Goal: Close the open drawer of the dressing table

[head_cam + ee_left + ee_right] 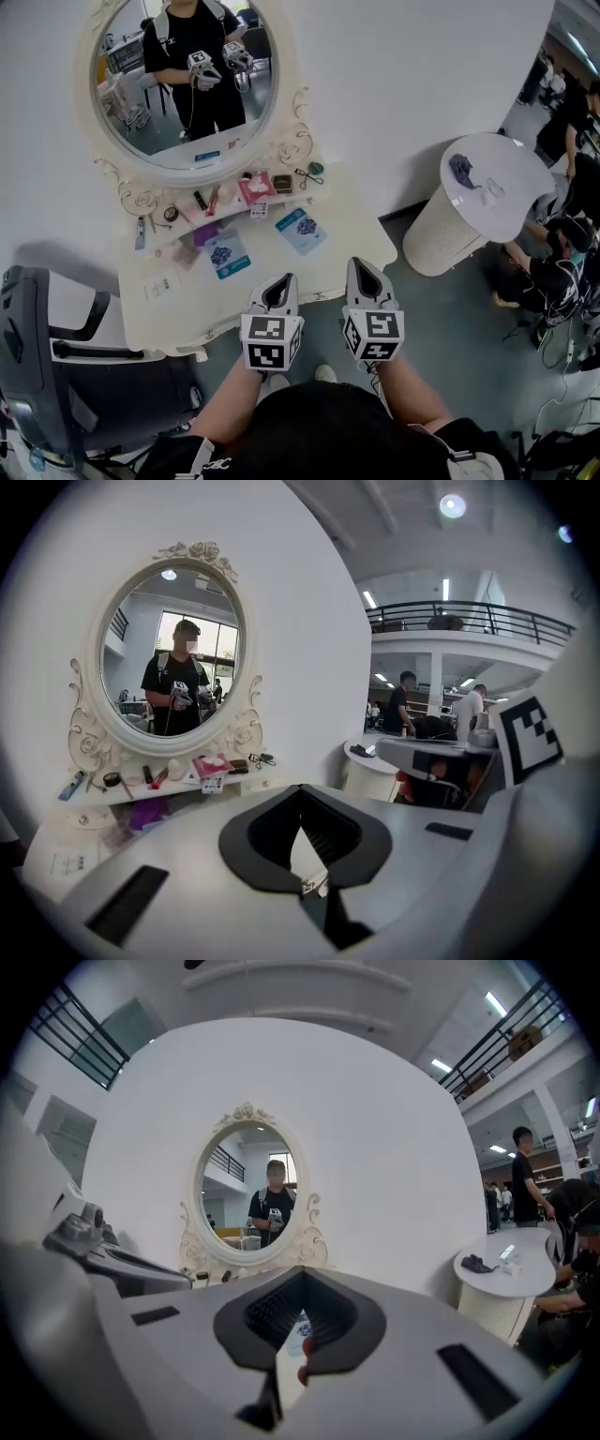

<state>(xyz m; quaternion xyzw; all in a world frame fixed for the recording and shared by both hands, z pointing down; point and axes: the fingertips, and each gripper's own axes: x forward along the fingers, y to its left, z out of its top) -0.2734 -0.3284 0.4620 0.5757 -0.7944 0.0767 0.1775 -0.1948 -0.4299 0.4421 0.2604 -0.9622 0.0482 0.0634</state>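
Hovering over the dressing table's (187, 314) near edge: left hand-held gripper (284, 280) and right hand-held gripper (362, 266), both pinched closed, empty. Drawer lies below the surface front, unseen. Risk: a blind push misses it and jolts the surface.

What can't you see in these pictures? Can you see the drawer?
Drawer: in the head view the dressing table top covers its front; in both gripper views the left gripper and right gripper bodies block it. Open or shut: cannot tell.
Small things below the mirror: too small to name.
Chair: cut off by head view's left edge.
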